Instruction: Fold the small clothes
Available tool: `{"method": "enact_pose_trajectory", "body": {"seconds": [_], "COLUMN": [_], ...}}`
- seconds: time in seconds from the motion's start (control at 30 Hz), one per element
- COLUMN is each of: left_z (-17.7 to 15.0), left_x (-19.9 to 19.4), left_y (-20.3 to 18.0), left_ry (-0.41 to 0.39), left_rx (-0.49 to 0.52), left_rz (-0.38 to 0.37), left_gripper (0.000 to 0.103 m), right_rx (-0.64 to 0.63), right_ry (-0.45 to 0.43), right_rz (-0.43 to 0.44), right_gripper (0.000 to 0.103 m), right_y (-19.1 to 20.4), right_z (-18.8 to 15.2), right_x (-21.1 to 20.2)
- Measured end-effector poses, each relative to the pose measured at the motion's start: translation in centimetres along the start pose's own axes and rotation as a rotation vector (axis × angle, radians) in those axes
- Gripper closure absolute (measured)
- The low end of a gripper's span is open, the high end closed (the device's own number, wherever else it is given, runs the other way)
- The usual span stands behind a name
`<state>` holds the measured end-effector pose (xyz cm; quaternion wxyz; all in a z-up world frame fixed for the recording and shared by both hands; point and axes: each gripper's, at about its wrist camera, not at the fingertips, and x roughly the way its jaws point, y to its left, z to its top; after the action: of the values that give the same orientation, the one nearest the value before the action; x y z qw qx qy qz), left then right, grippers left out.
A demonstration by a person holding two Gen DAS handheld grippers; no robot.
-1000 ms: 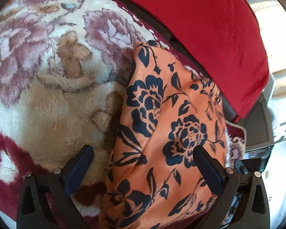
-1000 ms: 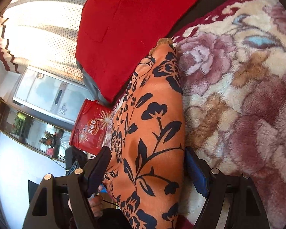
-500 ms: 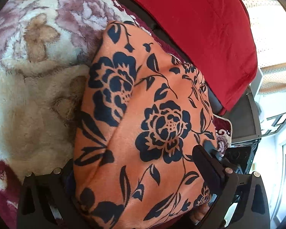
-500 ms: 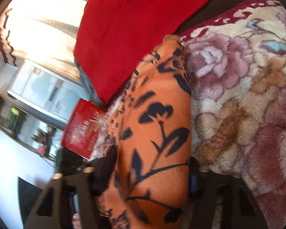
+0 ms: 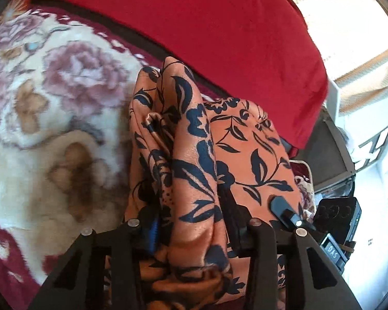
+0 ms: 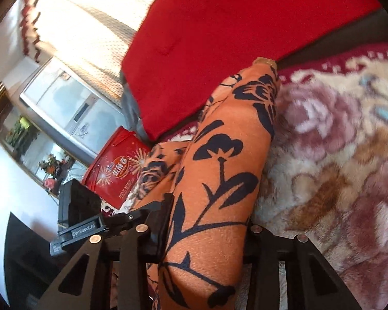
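Observation:
An orange garment (image 5: pixel 194 160) with a dark blue flower print lies bunched on a floral plush blanket (image 5: pixel 51 118). My left gripper (image 5: pixel 191 222) is shut on a thick fold of it; cloth bulges up between the jaws and hides the fingertips. In the right wrist view the same garment (image 6: pixel 219 168) runs as a rolled band away from me. My right gripper (image 6: pixel 207 222) is shut on its near end. The other gripper shows at the right edge of the left wrist view (image 5: pixel 333 230) and at the left of the right wrist view (image 6: pixel 77 214).
A red cushion (image 5: pixel 219 25) lies behind the garment along the far side of the blanket (image 6: pixel 336 155). A red printed tub (image 6: pixel 113 170) stands past the blanket's edge. A glass cabinet (image 6: pixel 64 108) and bright curtains are beyond.
Both grippers have gone from open around the garment to shut on it. The cloth has been gathered into a thicker, raised fold between them.

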<state>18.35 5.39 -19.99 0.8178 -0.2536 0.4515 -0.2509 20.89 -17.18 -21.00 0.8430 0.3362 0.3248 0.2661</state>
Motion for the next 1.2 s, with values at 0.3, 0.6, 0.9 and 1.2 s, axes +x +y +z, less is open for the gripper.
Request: {"method": "enact_pose_trajectory", "body": {"seconds": [0.3,0.6,0.9,1.2], "left_z": [-2.2,-3.4,-4.2,-4.3], "left_x": [4.7,7.9,5.3,5.6], "left_y": [-8.1,-10.2,-9.0,-8.8], "left_ry": [0.056,0.073,0.053,0.06], "left_rx": [0.168,0.262,0.317,0.316], "left_rz": [0.031,0.297,0.325,0.316], "left_gripper": [0.058,0.022,0.018,0.016], "right_rx": [0.063,0.264,0.326,0.39], "right_ry": [-0.157,-0.032,-0.032,-0.047], "right_rz": [0.001,-0.109,-0.086,-0.037], "right_gripper": [0.065,0.055,0.042,0.037], "right_y": [-4.1,-11.2,-12.3,-13.1], "right_z": [2.2,1.0,1.2,2.0], "right_x": [-9.1,-9.4,-10.5,-8.7]}}
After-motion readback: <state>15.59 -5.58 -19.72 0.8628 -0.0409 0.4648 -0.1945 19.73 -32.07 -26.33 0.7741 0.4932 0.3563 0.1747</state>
